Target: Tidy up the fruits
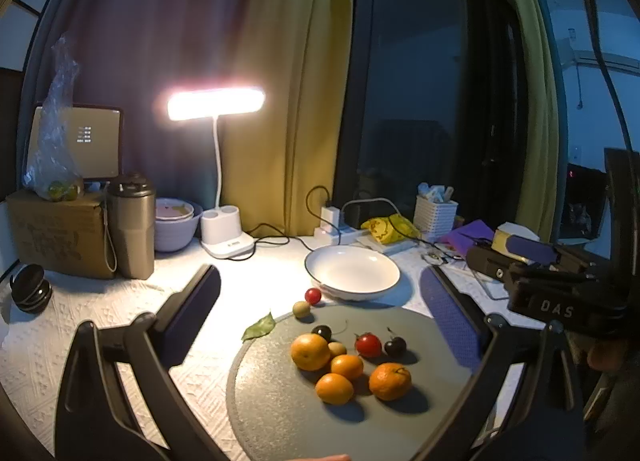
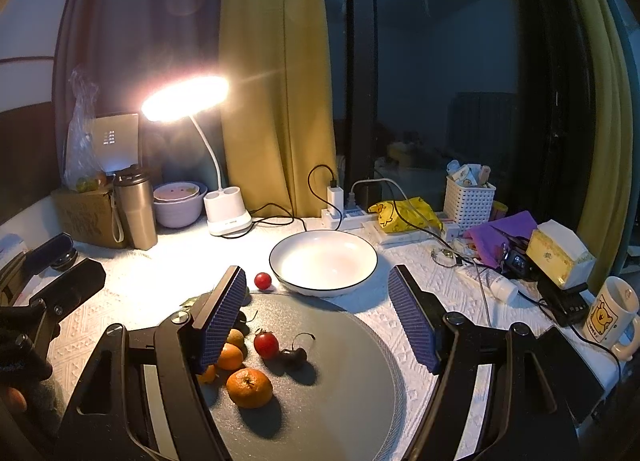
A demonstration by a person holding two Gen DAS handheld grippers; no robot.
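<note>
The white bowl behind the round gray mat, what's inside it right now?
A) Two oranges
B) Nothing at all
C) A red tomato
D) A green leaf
B: the white bowl shows only its bare white inside in both views, while the oranges sit on the gray mat and one small red tomato lies on the tablecloth just outside the bowl.

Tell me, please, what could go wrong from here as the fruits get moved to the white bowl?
1. The oranges touch in a tight cluster on the gray mat, so gripping one may nudge its neighbours rolling.
2. The red tomato lies off the mat beside the bowl; a bump could send it across the table.
</note>
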